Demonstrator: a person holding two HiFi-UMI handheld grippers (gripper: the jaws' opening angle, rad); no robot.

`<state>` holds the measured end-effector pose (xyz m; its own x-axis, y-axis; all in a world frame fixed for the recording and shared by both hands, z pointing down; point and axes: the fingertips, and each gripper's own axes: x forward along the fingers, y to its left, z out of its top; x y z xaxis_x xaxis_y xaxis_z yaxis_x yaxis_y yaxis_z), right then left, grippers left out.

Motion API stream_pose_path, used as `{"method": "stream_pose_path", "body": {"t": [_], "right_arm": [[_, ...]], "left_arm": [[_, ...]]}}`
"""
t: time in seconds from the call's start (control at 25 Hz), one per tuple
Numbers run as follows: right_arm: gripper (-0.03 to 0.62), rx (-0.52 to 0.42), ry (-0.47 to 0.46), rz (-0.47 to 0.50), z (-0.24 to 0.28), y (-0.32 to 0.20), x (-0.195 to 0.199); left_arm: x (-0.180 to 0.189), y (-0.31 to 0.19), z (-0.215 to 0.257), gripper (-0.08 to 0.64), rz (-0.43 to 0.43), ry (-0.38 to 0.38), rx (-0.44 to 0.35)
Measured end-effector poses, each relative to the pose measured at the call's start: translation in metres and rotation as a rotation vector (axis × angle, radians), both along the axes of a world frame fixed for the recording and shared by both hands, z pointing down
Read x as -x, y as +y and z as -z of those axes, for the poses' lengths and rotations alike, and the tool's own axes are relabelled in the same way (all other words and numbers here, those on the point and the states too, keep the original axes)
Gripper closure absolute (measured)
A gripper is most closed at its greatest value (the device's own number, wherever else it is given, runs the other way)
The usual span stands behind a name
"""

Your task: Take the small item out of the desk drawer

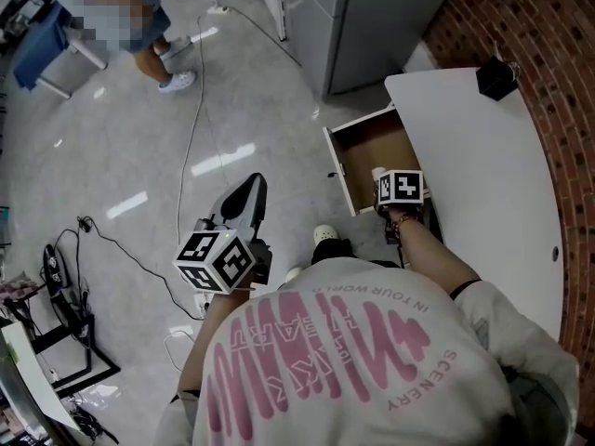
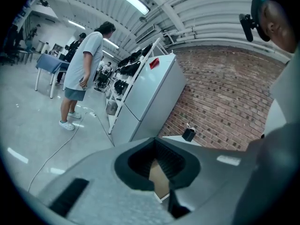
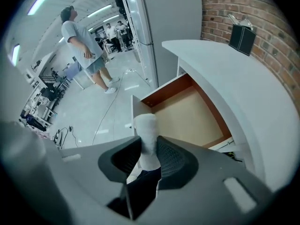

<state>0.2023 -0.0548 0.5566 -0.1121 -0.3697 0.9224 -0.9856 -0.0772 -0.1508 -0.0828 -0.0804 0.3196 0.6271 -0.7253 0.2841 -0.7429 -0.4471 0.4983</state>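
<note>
The right claw (image 3: 149, 159) pinches the item (image 3: 146, 125), a small white cylinder. We see both dark pads pressed on its lower half, while its rounded top stands up past the tips. In the right gripper view that top shows against the white front panel of the open drawer (image 3: 187, 111), and the drawer's brown bottom lies to the right of it. In the head view we find the item as a white cap just beside the claw's marker cube (image 1: 402, 188), over the front part of the drawer near its front panel. From the pictures we cannot tell how far it sits above the drawer's rim.

The drawer is pulled out from under the white desk (image 1: 483, 193). A black box (image 1: 495, 78) stands at the far end of the desk, close to the brick wall (image 1: 558, 54). A grey cabinet (image 1: 372, 17) stands just beside that end of the desk.

The left claw (image 2: 155, 146) has its tips pressed together and nothing in them. We see only a narrow slit behind the tips, with some brown showing through it. In the head view we see it held out over the glossy floor (image 1: 112, 156), well apart from the drawer. In the left gripper view the cabinet and the wall lie ahead of it.

A bystander (image 2: 84, 64) stands on the floor further off, and a thin cable (image 1: 191, 147) trails across the floor.
</note>
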Motion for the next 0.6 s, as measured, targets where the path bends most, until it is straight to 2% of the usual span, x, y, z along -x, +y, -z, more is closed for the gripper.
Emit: {"method": "stream_pose_path", "body": {"t": [0.32,0.6], "right_arm": [[0.472,-0.094,-0.014,-0.006,0.034,-0.004,-0.003],[0.472,-0.163,-0.033,-0.029,0.067,-0.014,0.001]], "left_arm": [[-0.010,-0.007,0.027,0.554,-0.030,0.010,-0.076],[-0.006,-0.008,0.041,0.554,-0.047,0.015,-0.094]]}}
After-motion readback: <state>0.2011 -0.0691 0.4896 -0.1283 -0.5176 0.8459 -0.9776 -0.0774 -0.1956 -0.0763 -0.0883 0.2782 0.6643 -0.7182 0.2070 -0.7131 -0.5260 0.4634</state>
